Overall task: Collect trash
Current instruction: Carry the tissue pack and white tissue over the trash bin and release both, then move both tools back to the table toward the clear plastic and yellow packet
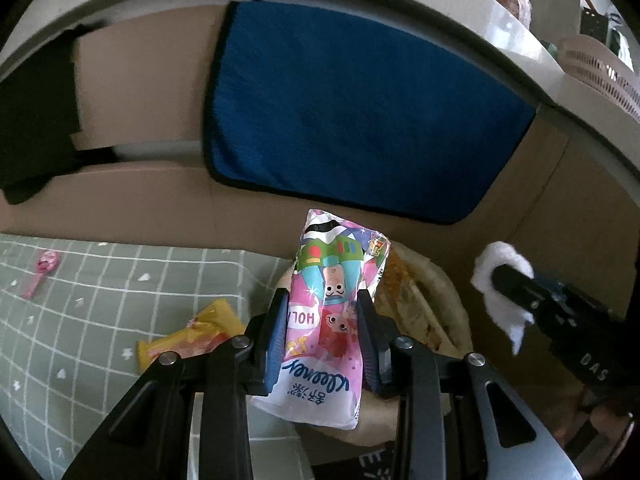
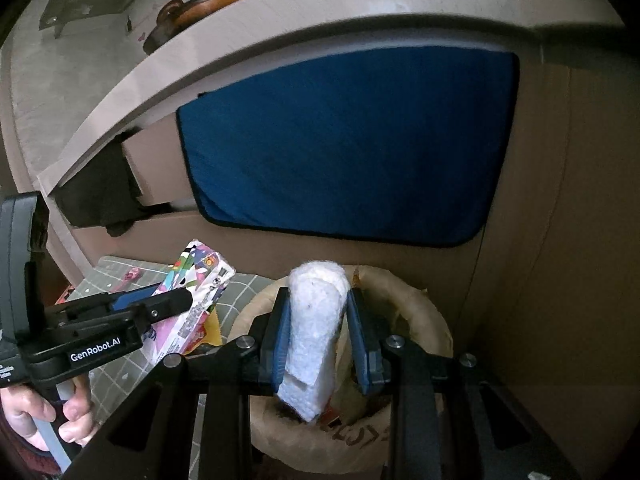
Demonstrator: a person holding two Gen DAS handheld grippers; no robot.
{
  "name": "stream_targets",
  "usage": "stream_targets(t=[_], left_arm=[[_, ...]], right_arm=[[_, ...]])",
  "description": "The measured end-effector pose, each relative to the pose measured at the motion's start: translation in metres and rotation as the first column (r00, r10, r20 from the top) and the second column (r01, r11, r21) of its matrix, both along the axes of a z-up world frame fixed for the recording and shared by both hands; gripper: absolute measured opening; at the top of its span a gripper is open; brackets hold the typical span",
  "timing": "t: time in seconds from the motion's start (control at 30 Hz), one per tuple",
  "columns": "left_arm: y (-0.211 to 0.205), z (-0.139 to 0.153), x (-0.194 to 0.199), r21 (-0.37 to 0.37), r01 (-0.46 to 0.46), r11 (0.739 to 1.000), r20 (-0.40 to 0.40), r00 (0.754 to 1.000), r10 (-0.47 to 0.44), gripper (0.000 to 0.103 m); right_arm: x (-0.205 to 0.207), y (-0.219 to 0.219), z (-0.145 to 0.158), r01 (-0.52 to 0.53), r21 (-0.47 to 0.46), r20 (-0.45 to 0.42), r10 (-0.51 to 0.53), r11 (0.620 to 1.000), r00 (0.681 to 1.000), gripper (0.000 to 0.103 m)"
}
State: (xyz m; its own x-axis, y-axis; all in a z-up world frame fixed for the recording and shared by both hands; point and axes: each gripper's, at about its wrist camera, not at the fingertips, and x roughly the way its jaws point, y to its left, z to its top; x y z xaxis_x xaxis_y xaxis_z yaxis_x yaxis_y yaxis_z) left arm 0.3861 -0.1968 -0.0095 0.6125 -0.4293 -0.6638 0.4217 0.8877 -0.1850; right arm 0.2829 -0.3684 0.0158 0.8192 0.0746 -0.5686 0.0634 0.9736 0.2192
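Observation:
My left gripper (image 1: 323, 334) is shut on a pink Kleenex tissue pack (image 1: 330, 312) and holds it above the near rim of a tan paper trash bag (image 1: 436, 300). My right gripper (image 2: 316, 334) is shut on a crumpled white tissue (image 2: 316, 320) and holds it over the open trash bag (image 2: 424, 312), which has wrappers inside. The right gripper and its tissue (image 1: 500, 276) show at the right in the left wrist view. The left gripper with the pack (image 2: 196, 284) shows at the left in the right wrist view.
A green checked cloth (image 1: 100, 300) covers the table at the left, with a yellow wrapper (image 1: 192, 336) and a pink lollipop (image 1: 42, 270) on it. A blue towel (image 1: 360, 108) hangs on a cardboard wall behind the bag. A white basket (image 1: 600, 72) stands at the upper right.

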Motion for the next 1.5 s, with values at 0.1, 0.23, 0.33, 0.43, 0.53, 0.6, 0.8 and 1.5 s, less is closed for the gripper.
stream_targets(t=[0.1, 0.23, 0.33, 0.43, 0.53, 0.6, 0.8, 1.5], left_arm=[[-0.003, -0.003, 0.013, -0.066, 0.059, 0.996, -0.041, 0.997, -0.062, 0.037], [0.005, -0.009, 0.035, -0.189, 0.121, 0.975, -0.084, 0.987, -0.139, 0.054], [0.014, -0.014, 0.047, -0.19, 0.112, 0.975, -0.114, 0.984, -0.136, 0.055], [0.028, -0.014, 0.052, -0.197, 0.079, 0.977, -0.122, 0.987, -0.105, 0.055], [0.051, -0.009, 0.054, -0.185, 0.03, 0.982, -0.092, 0.995, -0.048, 0.055], [0.077, -0.004, 0.055, -0.14, -0.013, 0.99, -0.054, 0.999, 0.006, 0.055], [0.177, 0.013, 0.067, -0.049, -0.183, 0.982, 0.042, 0.982, 0.185, 0.055], [0.315, -0.094, 0.196, 0.104, -0.328, 0.939, -0.187, 0.921, 0.343, 0.055]], right_arm=[[0.007, -0.006, -0.004, 0.002, 0.021, -0.005, -0.002, 1.0, 1.0, 0.029], [0.011, -0.021, -0.009, 0.041, 0.075, 0.028, -0.043, 0.996, 0.999, 0.048], [0.014, -0.025, -0.016, 0.065, 0.086, 0.011, -0.066, 0.994, 0.998, 0.053], [0.018, -0.024, -0.025, 0.077, 0.085, -0.017, -0.076, 0.993, 0.997, 0.053], [0.021, -0.023, -0.032, 0.084, 0.111, -0.033, -0.081, 0.99, 0.996, 0.053], [0.022, -0.019, -0.036, 0.084, 0.109, -0.046, -0.08, 0.99, 0.996, 0.053], [0.029, 0.012, -0.036, 0.031, 0.113, -0.052, -0.025, 0.993, 0.998, 0.053], [0.056, 0.16, -0.063, -0.235, 0.011, -0.165, 0.233, 0.972, 0.958, 0.053]])
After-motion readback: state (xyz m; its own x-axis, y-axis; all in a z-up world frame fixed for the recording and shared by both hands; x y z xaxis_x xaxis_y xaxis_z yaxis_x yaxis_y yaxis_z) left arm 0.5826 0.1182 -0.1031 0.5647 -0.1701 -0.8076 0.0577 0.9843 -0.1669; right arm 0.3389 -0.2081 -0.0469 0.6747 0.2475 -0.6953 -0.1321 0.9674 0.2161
